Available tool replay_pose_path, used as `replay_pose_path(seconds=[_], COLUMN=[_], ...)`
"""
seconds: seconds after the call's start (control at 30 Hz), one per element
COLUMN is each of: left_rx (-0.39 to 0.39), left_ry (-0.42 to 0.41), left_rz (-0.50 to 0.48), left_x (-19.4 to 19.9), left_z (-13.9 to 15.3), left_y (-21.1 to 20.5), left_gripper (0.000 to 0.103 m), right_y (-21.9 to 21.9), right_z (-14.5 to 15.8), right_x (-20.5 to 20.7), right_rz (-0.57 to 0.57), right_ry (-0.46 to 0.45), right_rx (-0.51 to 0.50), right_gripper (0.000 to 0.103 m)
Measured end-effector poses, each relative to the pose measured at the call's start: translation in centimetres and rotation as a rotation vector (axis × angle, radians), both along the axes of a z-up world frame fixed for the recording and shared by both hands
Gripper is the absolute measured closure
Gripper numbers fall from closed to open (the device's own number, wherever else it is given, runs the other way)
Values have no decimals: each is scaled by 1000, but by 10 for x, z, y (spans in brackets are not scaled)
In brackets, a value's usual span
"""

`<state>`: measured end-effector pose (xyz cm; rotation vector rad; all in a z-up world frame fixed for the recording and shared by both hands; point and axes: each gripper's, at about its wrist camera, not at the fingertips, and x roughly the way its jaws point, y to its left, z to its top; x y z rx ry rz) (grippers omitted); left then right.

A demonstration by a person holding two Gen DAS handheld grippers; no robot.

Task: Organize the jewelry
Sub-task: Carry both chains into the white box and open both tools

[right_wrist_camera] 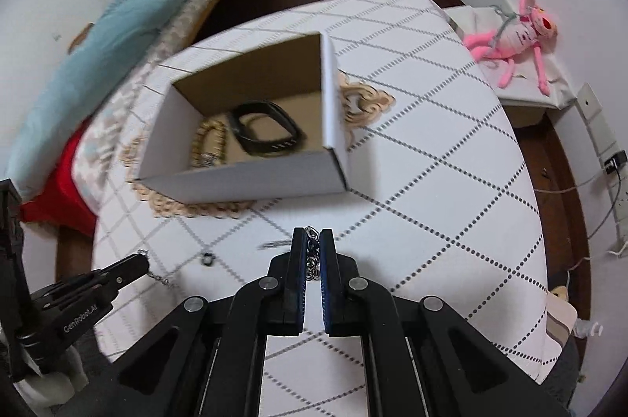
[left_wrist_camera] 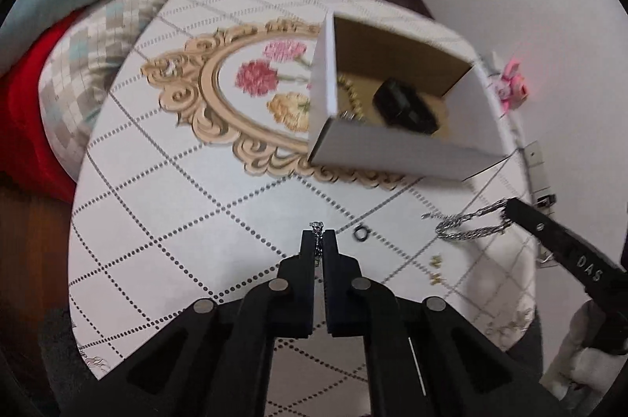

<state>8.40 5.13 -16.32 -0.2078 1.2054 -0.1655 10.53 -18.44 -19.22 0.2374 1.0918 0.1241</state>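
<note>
Left gripper: black two-finger tool, jaws pinched tight on a thin silver chain that shows at the tips and runs down between the fingers.
Right gripper: black with blue pads, jaws clamped on a chunkier silver link chain; in the left wrist view this chain hangs in loops from the tip above the table's right side.
Box: open white cardboard box with a brown inside stands on the table beyond both grippers, its near wall facing them and well apart from the tips.
Box contents: a black band-shaped bracelet and a beige beaded bracelet lie on the floor of the box, side by side.
Table: round top under a white cloth with dotted grey diamond lines; its curved edge falls away close to the right.
Loose pieces: a small dark ring lies on the cloth between the two grippers; tiny gold bits lie nearer the right edge.
Open room: bare cloth stretches between the gripper tips and the box's near wall, and to the right of the box.
Surroundings: a bed with a light blue blanket sits beyond the table's left edge; a pink plush toy lies on a white stand to the right.
</note>
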Motion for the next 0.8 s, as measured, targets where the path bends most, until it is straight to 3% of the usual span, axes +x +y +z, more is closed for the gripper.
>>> replay_pose_path(seconds=[0.5, 0.63, 0.8], left_rx=[-164, -150, -118], left_ry=[-195, -192, -121], left_rz=[-94, -127, -155], left_x=[44, 68, 97], left_z=[115, 115, 88], left_y=[-31, -45, -59], left_gripper=[102, 102, 102], right_y=[-1, 0, 2], right_z=[105, 119, 111], right_x=[9, 32, 70], right_rz=[97, 122, 140], right_ry=[-147, -162, -120], right_rx=[142, 117, 54], right_gripper=[97, 97, 97])
